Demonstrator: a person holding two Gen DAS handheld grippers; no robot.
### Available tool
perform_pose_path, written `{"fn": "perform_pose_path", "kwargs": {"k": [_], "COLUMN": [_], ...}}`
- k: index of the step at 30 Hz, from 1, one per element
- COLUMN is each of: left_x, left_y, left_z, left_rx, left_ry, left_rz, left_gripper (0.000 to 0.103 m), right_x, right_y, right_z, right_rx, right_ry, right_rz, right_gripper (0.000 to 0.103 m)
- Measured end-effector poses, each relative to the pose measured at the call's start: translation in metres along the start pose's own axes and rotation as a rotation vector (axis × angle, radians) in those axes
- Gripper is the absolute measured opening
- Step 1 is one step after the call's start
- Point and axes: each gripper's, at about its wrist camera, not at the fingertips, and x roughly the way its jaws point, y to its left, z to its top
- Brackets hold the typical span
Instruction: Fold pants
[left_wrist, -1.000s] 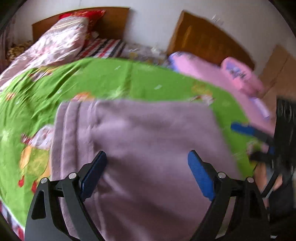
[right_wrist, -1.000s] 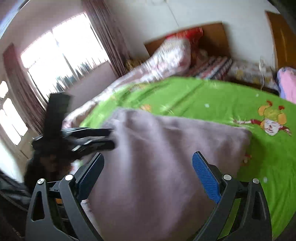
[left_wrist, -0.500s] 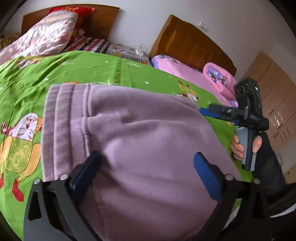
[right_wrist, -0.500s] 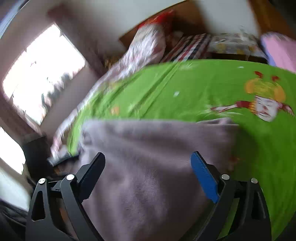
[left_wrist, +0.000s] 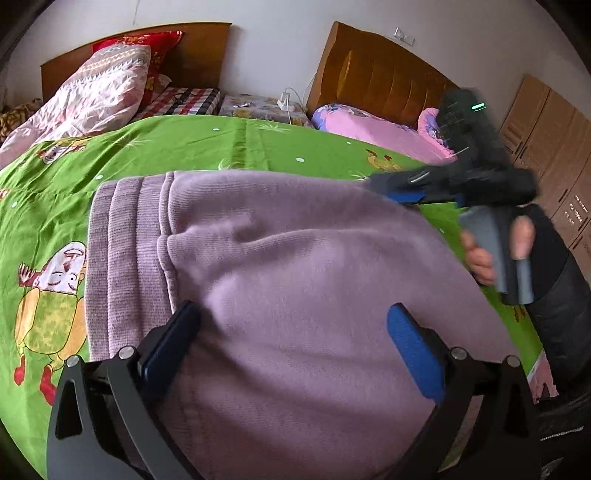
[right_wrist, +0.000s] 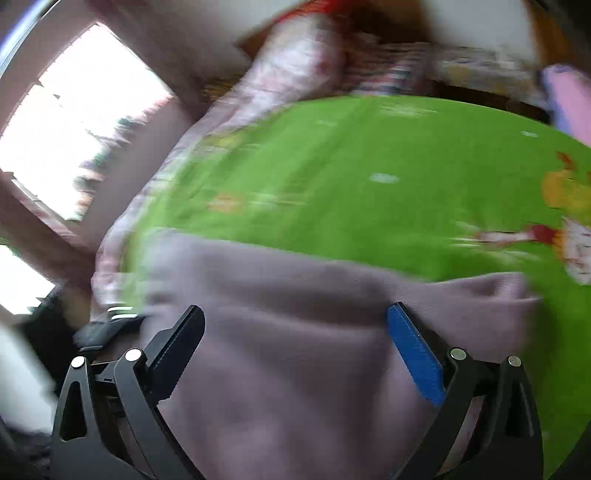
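1. The pants (left_wrist: 295, 280), a mauve knit pair folded over on themselves, lie on the green cartoon-print bedspread (left_wrist: 258, 147) at the near part of the bed, with the ribbed waistband (left_wrist: 122, 258) along their left edge in the left wrist view.

2. The left gripper (left_wrist: 295, 332) stands with its fingers wide apart just above the pants. The pads do not press on the cloth, and nothing is clamped between them. Its jaws have just been opening, with only the pants' surface under the gap.

3. The right gripper (right_wrist: 295, 332) also has its fingers spread wide over the pants in its own blurred view, and it grips nothing. In the left wrist view it shows at the right edge of the pants, held by a hand (left_wrist: 491, 251) in a dark sleeve (left_wrist: 561, 295), its blue-tipped end near the far right corner of the fabric.

4. No box, basket or other container shows in either view. The bed alone bears the pants.

5. Beyond the bedspread lie a pink patterned quilt (left_wrist: 96, 92), a red pillow (left_wrist: 147, 40) against a wooden headboard (left_wrist: 192, 51), and a pink pillow (left_wrist: 373, 129) before a second headboard (left_wrist: 384, 85).

6. Wooden cabinets (left_wrist: 554, 133) stand at the right, and a bright window (right_wrist: 74, 122) shows in the right wrist view.
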Motion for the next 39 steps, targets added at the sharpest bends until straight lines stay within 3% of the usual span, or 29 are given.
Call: {"fn": "perform_pose_path", "kwargs": {"k": [1,3,4,5,7,10,14,17,19,24,27,30,32,36,39], "left_x": [0.0,-0.001,-0.001,-0.002,-0.001,-0.002,-0.002,-0.004,-0.005,-0.006,-0.005,-0.005,-0.007,-0.023,-0.044], "left_y": [0.0,0.0,0.001,0.001,0.002,0.002,0.002,0.002,0.003,0.006,0.005,0.005,0.005,0.004,0.013], "left_z": [0.0,-0.001,-0.002,-0.002,-0.002,-0.002,-0.003,-0.005,-0.006,-0.006,-0.006,-0.006,-0.007,-0.004,-0.003], "left_rx": [0.001,0.003,0.002,0.001,-0.001,0.004,0.009,0.013,0.015,0.01,0.018,0.021,0.02,-0.046,-0.108], "left_ry": [-0.003,-0.006,-0.01,-0.013,-0.018,-0.019,-0.025,-0.032,-0.036,-0.048,-0.045,-0.045,-0.049,-0.044,-0.087], "left_rz": [0.001,-0.001,-0.004,-0.007,-0.011,-0.013,-0.011,-0.018,-0.026,-0.04,-0.037,-0.037,-0.04,-0.048,-0.119], "left_gripper": [0.101,0.101,0.101,0.101,0.101,0.101,0.101,0.101,0.101,0.101,0.101,0.101,0.101,0.101,0.101], "right_x": [-0.006,-0.022,-0.032,-0.036,-0.033,0.002,0.027,0.016,0.009,0.02,0.045,0.044,0.032,0.012,-0.013], "right_y": [-0.01,-0.022,-0.024,-0.023,-0.012,0.014,0.023,0.013,0.015,0.055,0.065,0.035,0.029,0.061,0.086], "right_z": [0.005,0.013,0.016,0.017,0.017,0.011,0.03,0.059,0.059,0.03,0.027,0.038,0.045,0.035,0.01], "right_rx": [0.05,0.137,0.161,0.173,0.163,0.108,0.083,0.151,0.189,0.075,0.004,0.142,0.198,0.102,0.012], "right_ry": [-0.053,-0.128,-0.163,-0.17,-0.12,0.067,0.103,-0.014,-0.025,0.129,0.154,0.054,-0.017,-0.022,-0.009], "right_rz": [0.036,-0.081,-0.087,-0.025,0.115,0.199,0.123,0.003,0.135,0.16,0.017,0.046,-0.014,0.059,0.194], "right_gripper": [0.094,0.094,0.095,0.095,0.096,0.099,0.099,0.098,0.098,0.098,0.098,0.098,0.098,0.098,0.098]}}
